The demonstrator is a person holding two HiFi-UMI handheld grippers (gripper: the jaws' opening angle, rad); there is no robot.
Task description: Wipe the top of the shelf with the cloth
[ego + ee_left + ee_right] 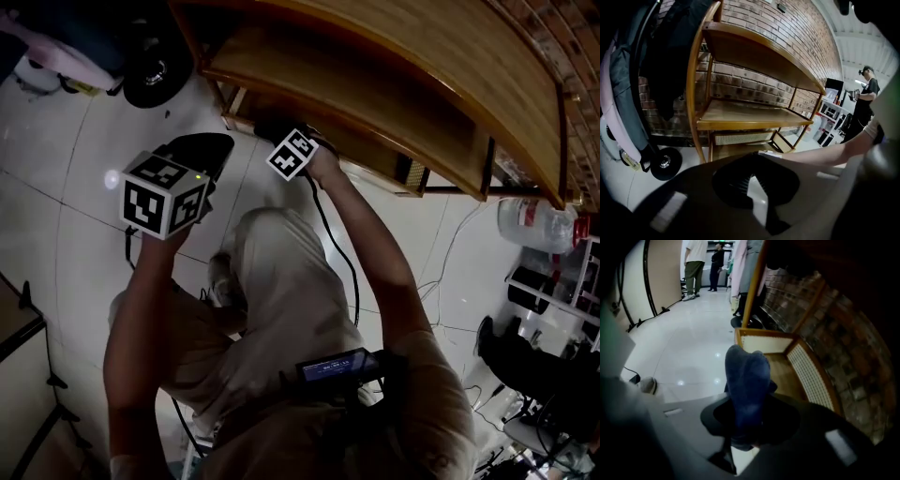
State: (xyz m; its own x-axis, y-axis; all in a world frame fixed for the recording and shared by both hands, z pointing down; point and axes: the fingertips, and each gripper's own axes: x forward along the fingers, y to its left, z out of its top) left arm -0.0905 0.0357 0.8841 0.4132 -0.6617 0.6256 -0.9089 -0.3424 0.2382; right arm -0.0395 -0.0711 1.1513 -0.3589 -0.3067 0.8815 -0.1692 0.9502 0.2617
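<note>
Cloth [746, 380] isn't on the shelf [375, 103] top yet. Left of head view: left gripper [211, 150], jaws spread, nothing between them, held off the shelf, probably just parked out of the way. Centre: right gripper [286, 141] pinches the blue cloth. The bunch sticks out past the jaws as a wiping pad, down by the low caned tier [811, 376]. Top board [441, 56] runs to upper right, so the cloth likely needs lifting to it.
</note>
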